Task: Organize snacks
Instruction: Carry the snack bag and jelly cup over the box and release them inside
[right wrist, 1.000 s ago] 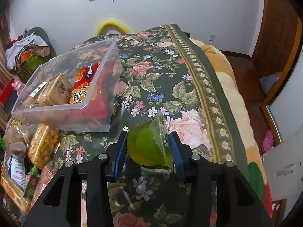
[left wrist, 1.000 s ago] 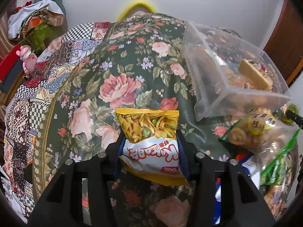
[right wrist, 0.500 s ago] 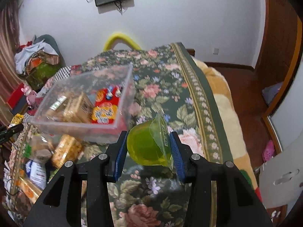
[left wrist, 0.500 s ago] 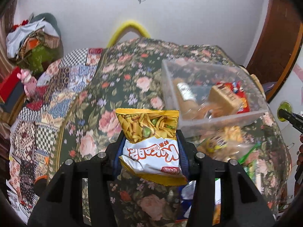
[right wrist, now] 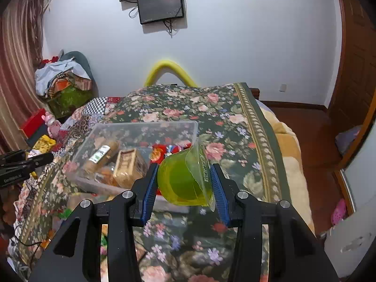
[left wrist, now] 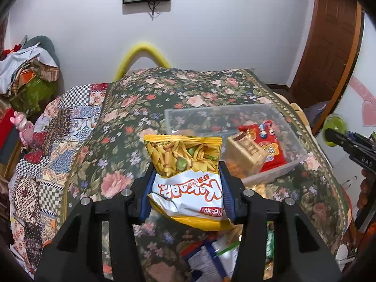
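My left gripper [left wrist: 186, 192] is shut on a yellow and white chip bag [left wrist: 185, 176] and holds it in the air, near and left of the clear plastic bin [left wrist: 277, 171]. My right gripper [right wrist: 184, 193] is shut on a green jelly cup [right wrist: 183, 181] and holds it above the bed, at the bin's [right wrist: 94, 131] near right corner. The bin holds a red packet [left wrist: 265, 141], a tan box [left wrist: 246, 150] and a brown roll [right wrist: 101, 157]. The right gripper with the cup shows at the right edge of the left wrist view [left wrist: 333, 129].
The bed has a dark floral cover [right wrist: 235, 122] with a patchwork quilt [left wrist: 58, 127] at its left. Loose snack packs [left wrist: 211, 253] lie near me in front of the bin. A wooden door [left wrist: 329, 58] stands right, a clothes pile [right wrist: 63, 80] left.
Both grippers have risen and pulled back with their loads, so the bin now lies lower and further off and its inside shows from above.
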Motion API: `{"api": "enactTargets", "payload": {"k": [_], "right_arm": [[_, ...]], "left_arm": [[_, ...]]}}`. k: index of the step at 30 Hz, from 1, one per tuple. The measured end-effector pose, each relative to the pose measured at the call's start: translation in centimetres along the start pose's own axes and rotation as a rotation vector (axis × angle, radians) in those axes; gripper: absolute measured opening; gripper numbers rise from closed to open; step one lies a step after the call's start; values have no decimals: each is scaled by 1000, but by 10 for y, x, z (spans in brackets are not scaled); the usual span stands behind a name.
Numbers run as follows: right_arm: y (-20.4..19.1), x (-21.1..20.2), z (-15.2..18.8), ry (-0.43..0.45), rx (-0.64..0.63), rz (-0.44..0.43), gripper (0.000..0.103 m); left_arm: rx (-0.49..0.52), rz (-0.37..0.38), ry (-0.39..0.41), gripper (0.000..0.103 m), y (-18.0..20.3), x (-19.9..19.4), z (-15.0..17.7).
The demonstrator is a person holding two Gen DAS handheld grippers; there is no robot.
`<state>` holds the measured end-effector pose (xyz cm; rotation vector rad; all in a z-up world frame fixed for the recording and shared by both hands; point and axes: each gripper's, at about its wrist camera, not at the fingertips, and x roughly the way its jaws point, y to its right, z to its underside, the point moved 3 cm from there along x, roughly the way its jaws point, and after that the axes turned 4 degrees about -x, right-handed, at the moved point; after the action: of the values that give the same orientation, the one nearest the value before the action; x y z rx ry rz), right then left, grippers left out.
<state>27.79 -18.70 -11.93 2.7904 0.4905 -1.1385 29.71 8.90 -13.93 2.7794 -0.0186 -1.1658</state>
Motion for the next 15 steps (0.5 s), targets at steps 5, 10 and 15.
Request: {"api": "enactTargets", "payload": {"k": [5, 10, 15], "right_arm": [[-10, 10, -9, 10, -7, -29, 41], [-17, 26, -15, -2, 0, -70, 41], [-26, 46, -20, -27, -9, -90, 41]], "left_arm": [[18, 18, 6, 49, 15, 11, -13], [46, 29, -13, 49, 29, 28, -22], [60, 34, -43, 49, 39, 52, -25]]}}
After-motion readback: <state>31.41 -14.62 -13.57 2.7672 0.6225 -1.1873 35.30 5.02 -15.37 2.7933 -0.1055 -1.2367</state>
